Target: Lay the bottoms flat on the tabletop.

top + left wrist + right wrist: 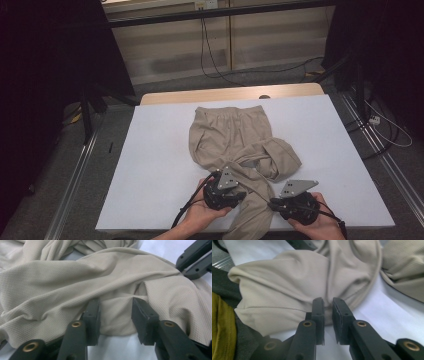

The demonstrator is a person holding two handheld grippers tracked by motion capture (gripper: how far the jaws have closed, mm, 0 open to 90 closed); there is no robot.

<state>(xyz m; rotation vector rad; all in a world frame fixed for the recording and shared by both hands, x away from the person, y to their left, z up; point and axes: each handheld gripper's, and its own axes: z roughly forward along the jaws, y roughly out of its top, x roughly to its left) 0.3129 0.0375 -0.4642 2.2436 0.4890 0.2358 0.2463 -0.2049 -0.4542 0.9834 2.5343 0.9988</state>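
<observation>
**Two handheld grippers at the near leg of beige trousers**

A pair of beige trousers [239, 145] lies on a white bench [160, 165], waistband at the far side, one leg folded across to the right, the other running toward the near edge between the two hands.

The left hand [200, 215] cups the left gripper [115, 312] from below at the near edge, jaws pointing toward the cloth. In the left gripper view the jaws stand apart, their tips resting against a fold of trouser with nothing pinched between them.

The right hand [320, 225] holds the right gripper [328, 307] just right of the leg. In the right gripper view the jaws are almost together, with a narrow gap, pinching a gathered ridge of cloth at their tips.

The leg's end is cut off at the bottom of the high view. Forearms are barely visible there.
</observation>
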